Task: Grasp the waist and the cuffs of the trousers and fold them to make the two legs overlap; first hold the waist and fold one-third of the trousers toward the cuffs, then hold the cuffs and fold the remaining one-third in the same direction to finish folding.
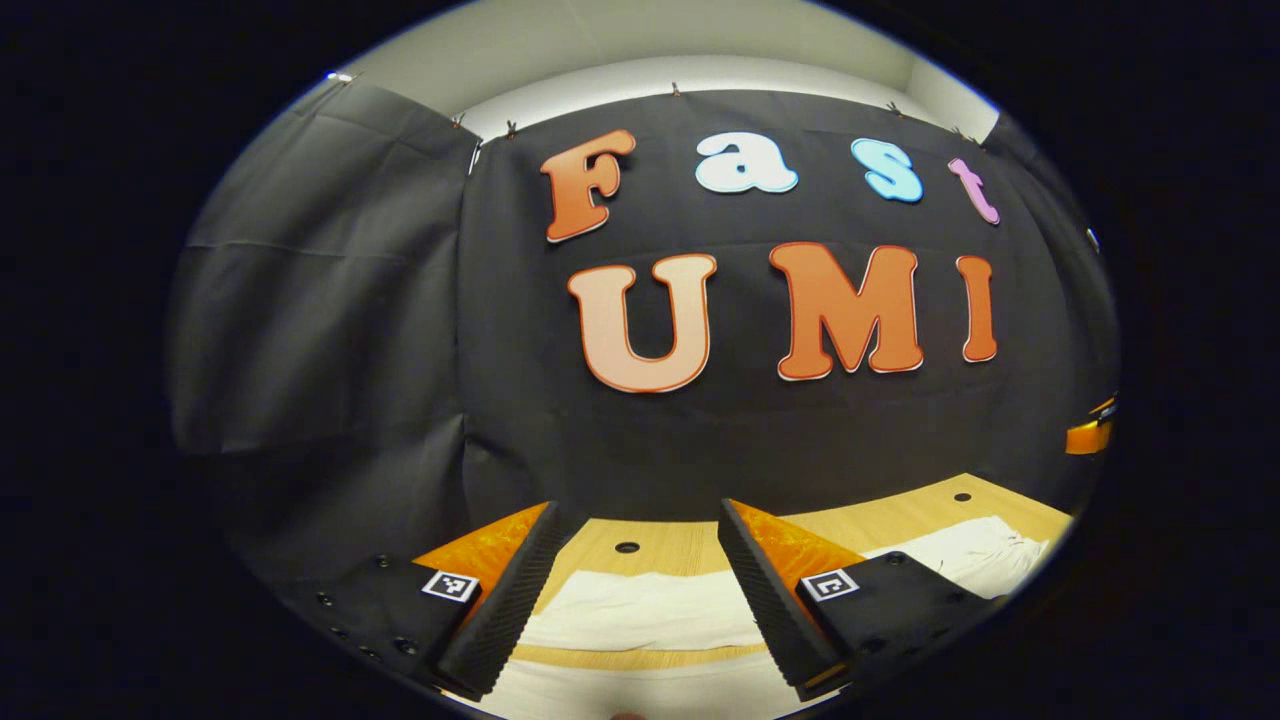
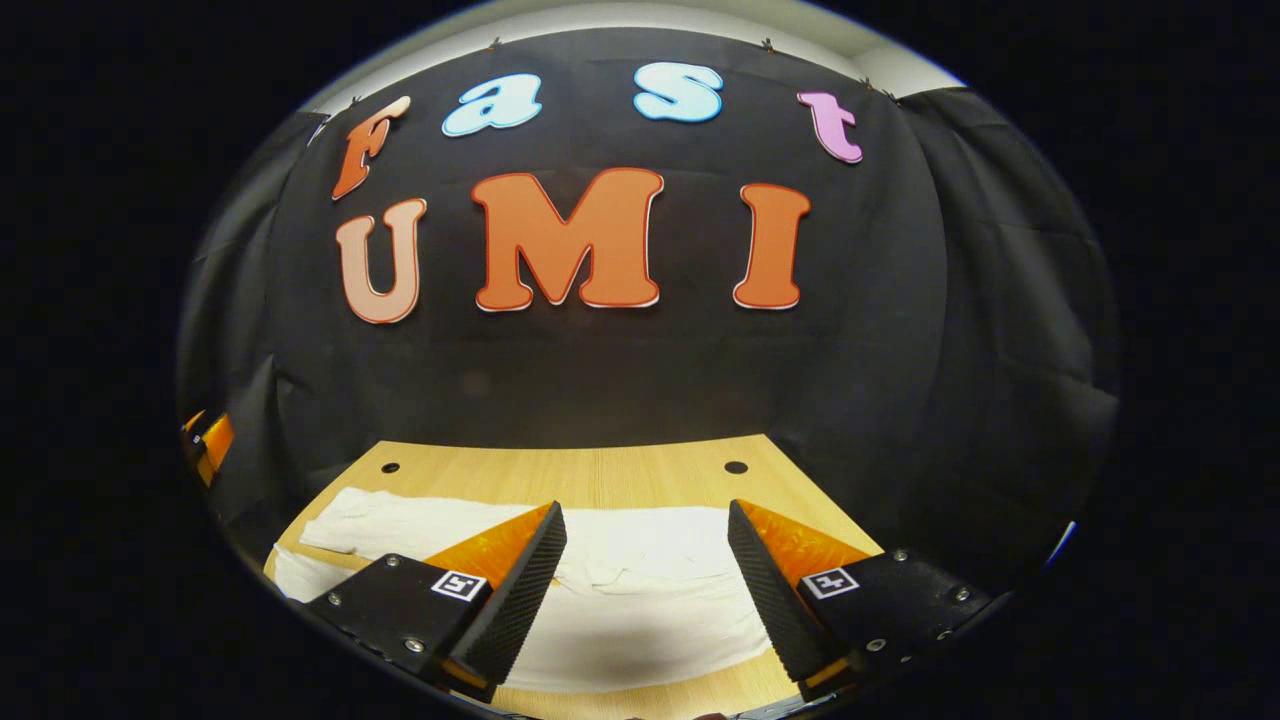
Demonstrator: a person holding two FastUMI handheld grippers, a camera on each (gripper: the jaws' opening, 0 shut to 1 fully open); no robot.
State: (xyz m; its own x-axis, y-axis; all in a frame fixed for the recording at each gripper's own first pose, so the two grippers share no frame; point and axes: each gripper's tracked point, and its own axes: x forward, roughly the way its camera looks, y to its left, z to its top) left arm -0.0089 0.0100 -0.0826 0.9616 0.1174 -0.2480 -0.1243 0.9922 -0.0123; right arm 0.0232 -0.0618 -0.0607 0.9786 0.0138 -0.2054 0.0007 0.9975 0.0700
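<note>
White trousers (image 2: 640,600) spread flat on the wooden worktop (image 2: 600,480), lying lengthwise across both views. Left gripper (image 1: 640,590) held above the cloth, fingers spread wide, pinching nothing. Right gripper (image 2: 645,590) likewise over the trousers, fingers apart and empty.
</note>
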